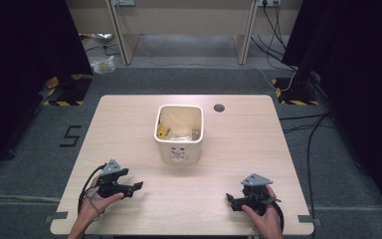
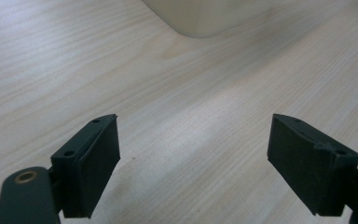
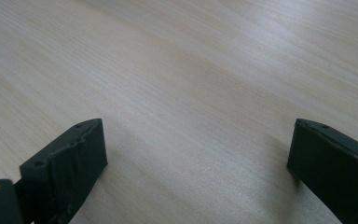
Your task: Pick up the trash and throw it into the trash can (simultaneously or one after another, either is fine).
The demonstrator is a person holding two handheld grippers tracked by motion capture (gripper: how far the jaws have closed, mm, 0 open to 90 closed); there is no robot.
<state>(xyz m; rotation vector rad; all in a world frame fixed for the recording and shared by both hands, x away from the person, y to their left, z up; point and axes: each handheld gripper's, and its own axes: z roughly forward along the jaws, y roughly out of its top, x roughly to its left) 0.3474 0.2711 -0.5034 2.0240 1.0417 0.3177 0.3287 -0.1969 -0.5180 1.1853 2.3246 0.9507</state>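
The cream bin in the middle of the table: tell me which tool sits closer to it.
Left. The left tool lies at the table's near edge, to the left of the cream bin. The right tool sits farther off, to the bin's right. Both are open and apart from the bin.

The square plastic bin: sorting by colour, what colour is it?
Cream-white square plastic bin, clearest in the high view.

bin (image 1: 179, 144) mid-table (image 1: 129, 124) | left tool (image 1: 138, 185) near-left | right tool (image 1: 229, 198) near-right

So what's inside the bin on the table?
The bin holds some crumpled wrappers, yellowish at the left and clear or pale in the middle. The near wall hides the bottom, so anything lower down cannot be seen.
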